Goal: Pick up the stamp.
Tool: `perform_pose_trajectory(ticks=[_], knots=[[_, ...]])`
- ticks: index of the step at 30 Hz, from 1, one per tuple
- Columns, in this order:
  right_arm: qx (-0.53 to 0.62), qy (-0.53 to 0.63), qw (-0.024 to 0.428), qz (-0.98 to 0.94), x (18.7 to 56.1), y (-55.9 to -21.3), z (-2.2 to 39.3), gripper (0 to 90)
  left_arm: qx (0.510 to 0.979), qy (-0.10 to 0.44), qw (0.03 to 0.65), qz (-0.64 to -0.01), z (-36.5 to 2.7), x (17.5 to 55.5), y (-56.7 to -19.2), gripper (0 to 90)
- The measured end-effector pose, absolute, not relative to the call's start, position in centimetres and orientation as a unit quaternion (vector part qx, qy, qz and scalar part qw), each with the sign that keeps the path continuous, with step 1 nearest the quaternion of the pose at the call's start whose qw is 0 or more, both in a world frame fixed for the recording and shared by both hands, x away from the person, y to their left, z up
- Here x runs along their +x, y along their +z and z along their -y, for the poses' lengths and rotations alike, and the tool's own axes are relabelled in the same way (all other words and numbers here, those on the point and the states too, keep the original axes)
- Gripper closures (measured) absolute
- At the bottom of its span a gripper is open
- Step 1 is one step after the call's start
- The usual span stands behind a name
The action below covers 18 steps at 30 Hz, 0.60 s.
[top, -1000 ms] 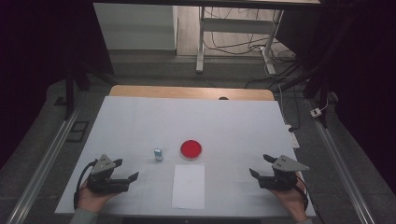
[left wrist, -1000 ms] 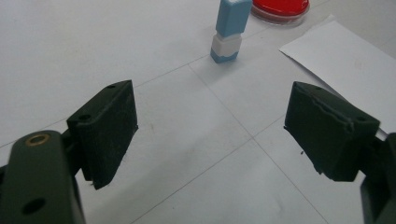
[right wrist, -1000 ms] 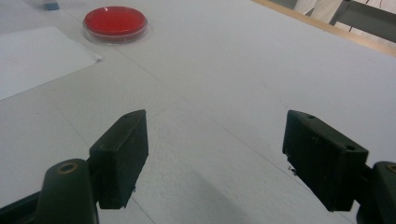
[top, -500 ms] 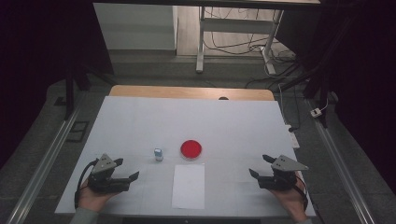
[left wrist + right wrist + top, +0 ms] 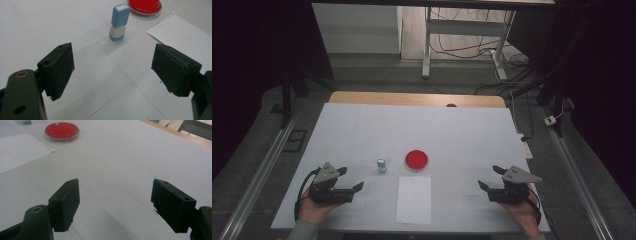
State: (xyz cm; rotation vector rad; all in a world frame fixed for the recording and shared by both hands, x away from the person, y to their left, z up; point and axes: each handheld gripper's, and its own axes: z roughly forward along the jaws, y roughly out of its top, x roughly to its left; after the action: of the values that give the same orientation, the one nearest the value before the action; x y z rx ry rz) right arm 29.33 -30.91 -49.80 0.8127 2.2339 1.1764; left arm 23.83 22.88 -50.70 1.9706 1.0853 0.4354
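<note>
A: Which way does the stamp (image 5: pixel 382 165) lie from the jaws?

B: Ahead of the left gripper (image 5: pixel 351 180) and a little to its inner side; in the left gripper view the stamp (image 5: pixel 119 22) stands upright between the two spread jaws but well beyond them, blue cap on top, white band in the middle; its long axis is vertical, so a grasp would close across its sides.

A: And the right gripper (image 5: pixel 488 177)?

B: Well apart from the stamp, across the sheet of paper (image 5: pixel 414 198); its jaws are spread too, holding nothing, and point toward the red ink pad (image 5: pixel 62 131); the left gripper looks to me the clear choice for the stamp.

A: Where do the things sit on the worktop (image 5: pixel 462 135)?

B: The stamp stands near the middle front, just left of the ink pad (image 5: pixel 416 160); the paper lies just in front of the pad, close to the person's edge; stamp and pad are near each other but not touching.

A: So the coming move?

B: Probably a forward reach with the left gripper, jaws kept wide until they bracket the stamp's body; it is tall and narrow, so I'd judge a nudge could tip it.

A: Anything changed from a second ago?

B: Nothing I can make out; both grippers rest at the same spots near the front corners, and stamp, pad and paper have stayed put.
</note>
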Motion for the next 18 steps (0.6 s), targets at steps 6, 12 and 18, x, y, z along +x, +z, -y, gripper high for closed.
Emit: perform_pose_trajectory(ticks=[6, 12, 18], knots=[[0.298, 0.430, 0.241, -0.817, 29.3, -49.8, 30.9, 22.8, 0.783, 0.174, 0.416, -0.428, -22.6, 24.2, -50.3, 18.6], [0.299, 0.430, 0.241, -0.817, 29.4, -49.8, 30.8, 22.9, 0.782, 0.176, 0.420, -0.425, -22.2, 24.8, -49.9, 18.7], [0.297, 0.431, 0.240, -0.817, 29.4, -49.8, 30.8, 22.9, 0.785, 0.175, 0.419, -0.421, -21.8, 25.2, -49.7, 18.8]])
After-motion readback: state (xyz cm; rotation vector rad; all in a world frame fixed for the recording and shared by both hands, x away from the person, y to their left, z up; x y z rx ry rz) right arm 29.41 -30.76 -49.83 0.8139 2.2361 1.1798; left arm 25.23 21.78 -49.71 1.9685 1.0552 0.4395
